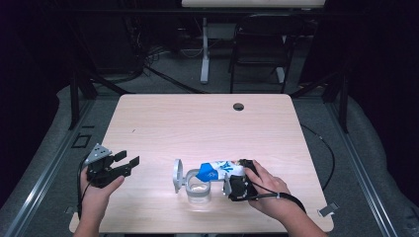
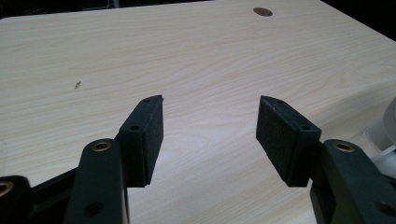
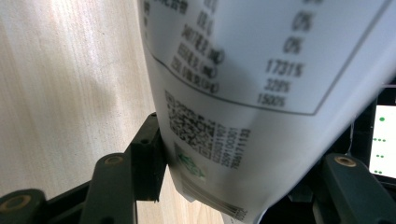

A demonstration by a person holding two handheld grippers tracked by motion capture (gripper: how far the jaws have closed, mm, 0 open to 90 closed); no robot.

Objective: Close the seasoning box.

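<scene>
A white and blue packet (image 1: 217, 170) lies tilted with its top end over the mouth of a clear glass jar (image 1: 198, 191). The jar's hinged lid (image 1: 177, 175) stands swung open on the left. My right gripper (image 1: 234, 177) is shut on the packet's bottom end. In the right gripper view the packet (image 3: 243, 70) shows a printed table and a square code, and the gripper (image 3: 252, 154) has its left pad pressed on it; the right pad is hidden behind it. My left gripper (image 1: 127, 159) is held at the table's left edge, open (image 2: 210, 121) with nothing between its pads.
The wooden table (image 1: 197, 123) has a small round hole (image 1: 238, 106) near its far edge, also seen as the hole (image 2: 262, 11) ahead of the left gripper. A black chair (image 1: 262, 44) and a desk leg stand beyond the table. The lid's edge (image 2: 388, 121) shows at the right.
</scene>
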